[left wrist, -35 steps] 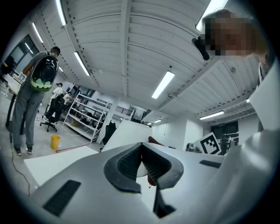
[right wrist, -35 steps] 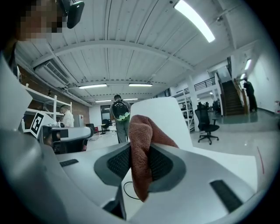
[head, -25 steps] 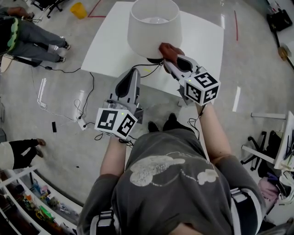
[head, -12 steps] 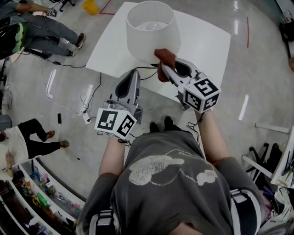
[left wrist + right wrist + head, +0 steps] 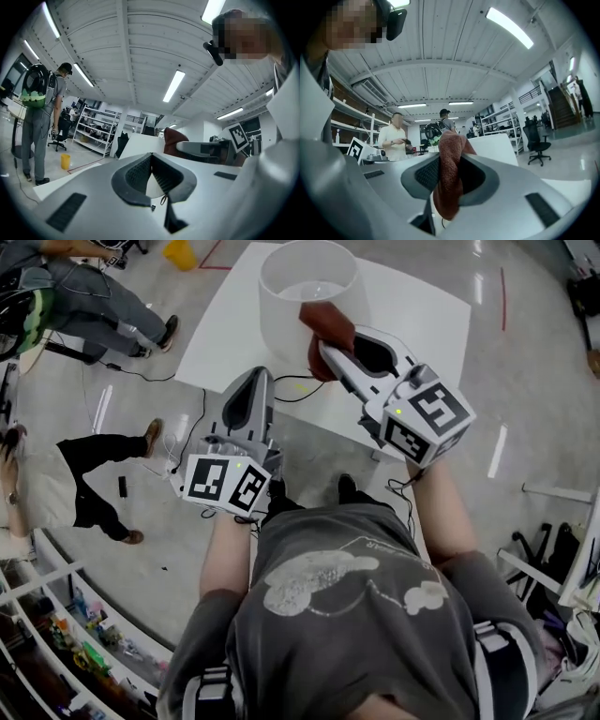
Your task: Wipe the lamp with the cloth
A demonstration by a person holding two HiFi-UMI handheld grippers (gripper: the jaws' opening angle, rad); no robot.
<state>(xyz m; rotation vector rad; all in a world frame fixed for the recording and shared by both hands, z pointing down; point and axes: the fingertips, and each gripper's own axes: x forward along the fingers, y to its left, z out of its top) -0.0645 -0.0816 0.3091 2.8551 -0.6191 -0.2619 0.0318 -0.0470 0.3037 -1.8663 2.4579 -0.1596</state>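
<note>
A white drum-shaped lamp shade [image 5: 305, 292] stands on a white table [image 5: 412, 324]. My right gripper [image 5: 322, 345] is shut on a reddish-brown cloth [image 5: 327, 326], which presses against the near right side of the shade. In the right gripper view the cloth [image 5: 449, 187] hangs folded between the jaws of the right gripper [image 5: 449, 161], with the shade [image 5: 493, 146] just behind. My left gripper [image 5: 251, 381] hovers shut and empty near the table's front edge, left of the cloth. In the left gripper view the left gripper [image 5: 151, 157] points at the shade [image 5: 138, 144] and the cloth [image 5: 174, 138].
A black lamp cable [image 5: 298, 387] trails over the table's front edge to the floor. People [image 5: 103, 301] stand on the floor at left, by a yellow bin [image 5: 178, 253]. Shelving [image 5: 66, 634] fills the lower left. A standing person [image 5: 42, 117] and a rack [image 5: 91, 129] lie beyond the table.
The right gripper has lifted the cloth from the shade's lower edge up its side. The left gripper has shifted slightly left and up. People on the floor have moved.
</note>
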